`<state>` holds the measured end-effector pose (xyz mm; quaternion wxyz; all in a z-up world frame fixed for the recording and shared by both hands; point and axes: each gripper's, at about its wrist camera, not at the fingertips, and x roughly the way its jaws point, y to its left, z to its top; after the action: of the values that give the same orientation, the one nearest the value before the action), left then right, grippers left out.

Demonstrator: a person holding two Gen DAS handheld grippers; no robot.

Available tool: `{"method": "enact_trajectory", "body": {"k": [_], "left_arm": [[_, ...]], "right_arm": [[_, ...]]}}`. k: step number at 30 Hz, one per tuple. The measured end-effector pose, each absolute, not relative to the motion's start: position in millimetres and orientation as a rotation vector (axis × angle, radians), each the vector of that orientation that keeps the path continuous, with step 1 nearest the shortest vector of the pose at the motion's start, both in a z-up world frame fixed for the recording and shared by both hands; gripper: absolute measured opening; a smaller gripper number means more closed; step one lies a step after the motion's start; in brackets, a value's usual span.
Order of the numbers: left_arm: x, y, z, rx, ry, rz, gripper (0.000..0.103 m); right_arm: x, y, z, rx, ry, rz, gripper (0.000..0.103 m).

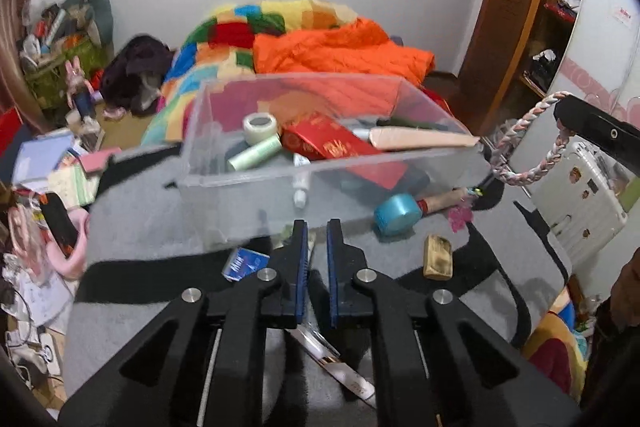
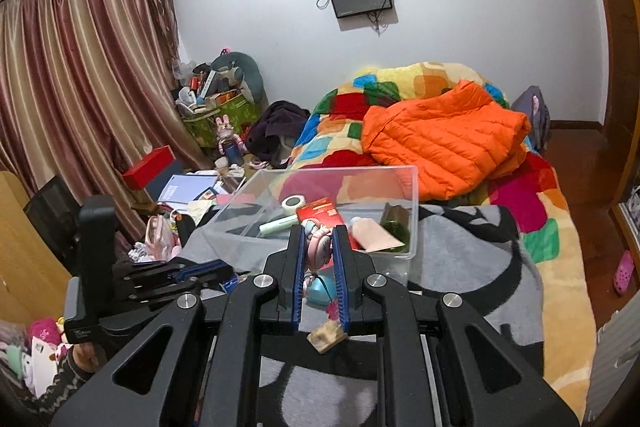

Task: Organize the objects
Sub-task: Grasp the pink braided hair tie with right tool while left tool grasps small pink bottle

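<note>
The right gripper has its jaws clamped on a pink-and-white braided cord, just right of the clear plastic box on the bed. The left gripper has its jaws nearly together, empty.

**Hidden / cut off / unclear**

Silver strip under left claw: mostly covered, can't ID. Blue pack: text blurred, part behind claw. Pink braided item between right claw pads: shape unclear, mostly hidden. Teal roll partly hidden by claw. Clear bin contents overlap; lower ones obscured.
</note>
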<state>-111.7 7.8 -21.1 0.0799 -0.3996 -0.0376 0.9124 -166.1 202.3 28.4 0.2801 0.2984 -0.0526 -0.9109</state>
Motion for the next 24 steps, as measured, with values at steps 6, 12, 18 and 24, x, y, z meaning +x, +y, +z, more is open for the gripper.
{"method": "enact_trajectory", "body": {"k": [6, 12, 18, 24], "left_arm": [[-101, 27, -32, -1.16, -0.072, 2.689, 0.055], [-101, 50, -38, -1.144, -0.047, 2.634, 0.056], [-102, 47, -38, -1.101, -0.128, 2.633, 0.047], [-103, 43, -39, -1.084, -0.182, 2.585, 0.02]], "right_arm": [[-169, 192, 25, 0.814, -0.161, -2.394, 0.012], [-159, 177, 32, 0.783, -0.151, -2.348, 0.012], [-147, 168, 34, 0.773, -0.138, -2.302, 0.012], [-138, 165, 38, 0.762, -0.151, -2.258, 0.012]]}}
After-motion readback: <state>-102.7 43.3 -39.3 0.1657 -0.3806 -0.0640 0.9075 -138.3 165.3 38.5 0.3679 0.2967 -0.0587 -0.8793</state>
